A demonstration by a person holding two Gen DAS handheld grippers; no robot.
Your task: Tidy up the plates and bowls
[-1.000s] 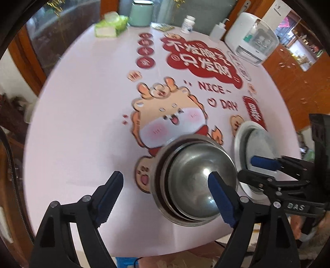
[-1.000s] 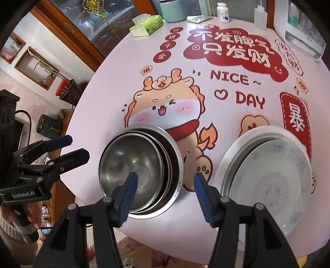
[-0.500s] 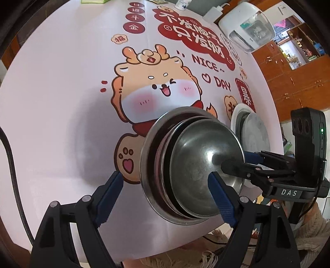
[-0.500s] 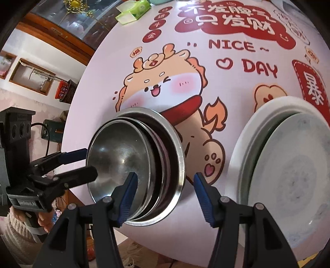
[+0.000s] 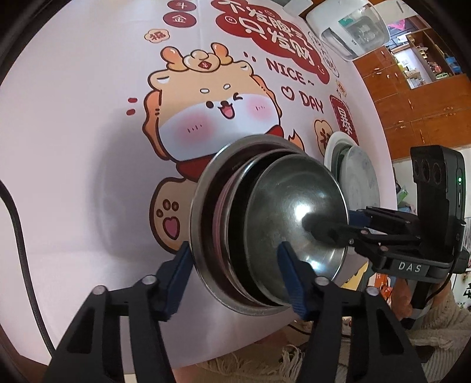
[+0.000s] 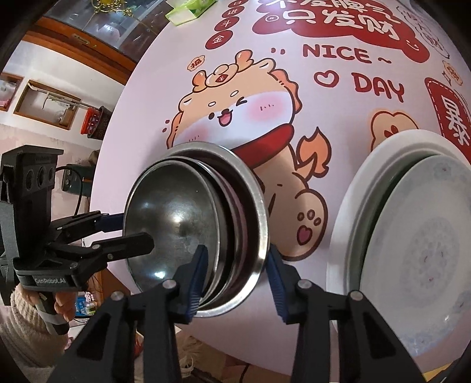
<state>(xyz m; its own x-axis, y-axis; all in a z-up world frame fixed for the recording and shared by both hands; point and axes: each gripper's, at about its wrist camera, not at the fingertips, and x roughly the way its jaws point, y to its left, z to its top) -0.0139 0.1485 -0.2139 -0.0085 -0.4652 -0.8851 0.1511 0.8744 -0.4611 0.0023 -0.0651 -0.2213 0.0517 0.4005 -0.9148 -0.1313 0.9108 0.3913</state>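
Observation:
A stack of nested steel bowls [image 5: 265,224] [image 6: 188,224] sits near the front edge of the round table. My left gripper [image 5: 235,274] is open, its fingers straddling the stack's rims on one side. My right gripper [image 6: 235,282] is open and straddles the rims on the opposite side. Each gripper shows in the other's view, with one finger inside the top bowl and one outside. A stack of white plates [image 6: 412,235] [image 5: 353,176] lies to the right of the bowls.
The pink tablecloth [image 5: 73,132] has a cartoon print. A white appliance [image 5: 347,26] stands at the far right edge, a green tissue pack [image 6: 188,11] at the far side. The table's front edge lies just below the bowls.
Both grippers have moved in closer and lower onto the bowl stack, from either side; their fingers now straddle the rims. Both jaws have narrowed but stay open.

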